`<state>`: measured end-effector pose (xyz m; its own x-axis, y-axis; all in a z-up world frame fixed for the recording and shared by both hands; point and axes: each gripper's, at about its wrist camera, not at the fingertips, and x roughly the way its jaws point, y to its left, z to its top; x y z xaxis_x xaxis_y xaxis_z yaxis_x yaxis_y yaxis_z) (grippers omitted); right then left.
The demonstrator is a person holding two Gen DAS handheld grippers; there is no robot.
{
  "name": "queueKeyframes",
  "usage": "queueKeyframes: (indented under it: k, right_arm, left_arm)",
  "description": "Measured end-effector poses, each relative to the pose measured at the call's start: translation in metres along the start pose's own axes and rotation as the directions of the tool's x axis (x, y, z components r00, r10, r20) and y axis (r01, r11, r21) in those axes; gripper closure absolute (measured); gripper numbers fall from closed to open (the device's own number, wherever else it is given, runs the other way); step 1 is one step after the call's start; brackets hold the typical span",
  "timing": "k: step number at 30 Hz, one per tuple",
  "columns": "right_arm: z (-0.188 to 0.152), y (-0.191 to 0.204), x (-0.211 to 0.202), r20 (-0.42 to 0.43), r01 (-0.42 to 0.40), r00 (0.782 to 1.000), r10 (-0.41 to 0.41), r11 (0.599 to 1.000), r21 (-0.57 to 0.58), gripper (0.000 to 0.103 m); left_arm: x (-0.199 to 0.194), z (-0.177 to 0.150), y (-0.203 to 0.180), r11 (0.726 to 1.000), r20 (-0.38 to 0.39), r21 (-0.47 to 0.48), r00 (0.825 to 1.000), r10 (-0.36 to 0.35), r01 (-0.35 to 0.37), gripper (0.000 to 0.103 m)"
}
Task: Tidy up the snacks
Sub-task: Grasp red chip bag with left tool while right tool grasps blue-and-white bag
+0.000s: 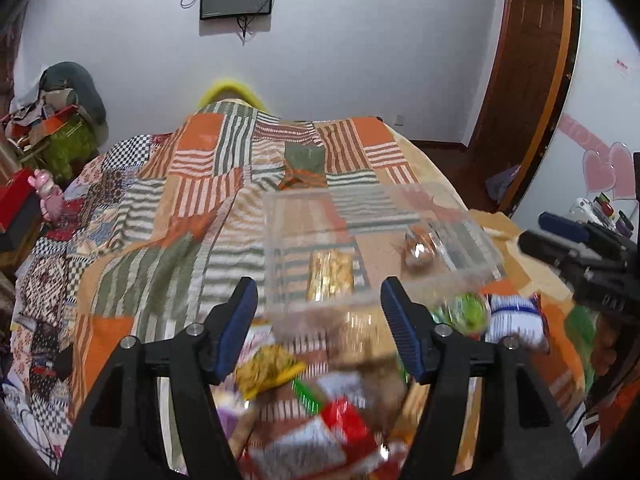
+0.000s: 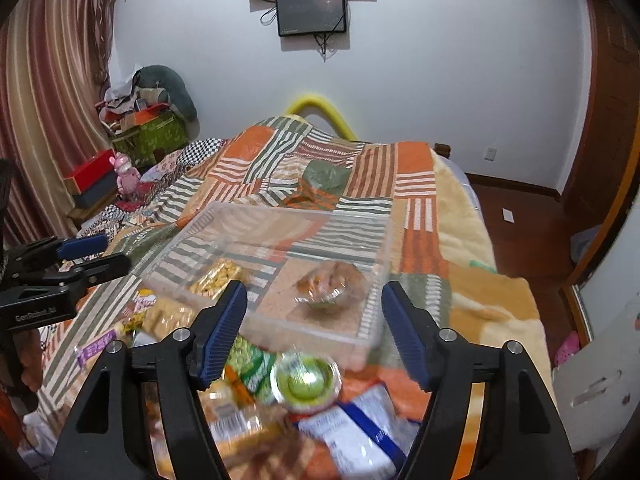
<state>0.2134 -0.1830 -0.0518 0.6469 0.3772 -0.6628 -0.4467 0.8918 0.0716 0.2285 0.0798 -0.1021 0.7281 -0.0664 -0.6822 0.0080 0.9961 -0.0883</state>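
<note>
A clear plastic bin (image 1: 280, 216) (image 2: 276, 216) sits on the patchwork bed. Inside lie a yellow snack packet (image 1: 330, 276) (image 2: 218, 276) and a round wrapped snack (image 1: 418, 250) (image 2: 332, 284). A pile of loose snacks lies in front of it: a green jelly cup (image 1: 470, 308) (image 2: 306, 378), a blue-white packet (image 1: 516, 318) (image 2: 352, 432), a yellow packet (image 1: 268, 368), red packets (image 1: 344, 420). My left gripper (image 1: 318, 328) is open and empty above the pile. My right gripper (image 2: 314, 330) is open and empty over the jelly cup. Each gripper shows in the other's view: the right (image 1: 568, 248), the left (image 2: 86, 254).
The patchwork quilt (image 1: 200, 184) (image 2: 360, 168) covers the bed. Boxes and a pink toy (image 2: 126, 174) stand at the left by the curtain. Wooden floor and a door lie to the right. Screens hang on the far wall.
</note>
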Motion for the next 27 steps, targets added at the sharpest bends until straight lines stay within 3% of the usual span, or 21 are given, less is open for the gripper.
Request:
queueKeyframes:
  k: [9,16,20,27]
  right_arm:
    - [-0.035,-0.021,-0.03,-0.025,0.051,0.998,-0.05,0.998,0.035,0.03]
    - [-0.063,-0.04,-0.04,-0.077,0.08,0.994,-0.074,0.993,0.084,0.025]
    - [-0.076,-0.044,-0.04,-0.097,0.085,0.992,-0.074,0.991,0.107,0.02]
    - [-0.087,-0.044,-0.025,-0.144,0.082,0.987,-0.068,0.992,0.094,0.013]
  left_arm:
    - [-0.029,-0.063,-0.002,0.999,-0.061,0.028,0.997,0.036,-0.034,0.031]
    - [-0.037,-0.109,-0.009,1.0,-0.115,0.016,0.993,0.017,-0.016,0.018]
    - [-0.031,-0.13,-0.012,1.0,-0.14,0.018,0.99,0.008,-0.006,0.011]
    - [0.004,-0.153,-0.005,0.998,-0.227,-0.025,0.973,0.045,-0.053,0.01]
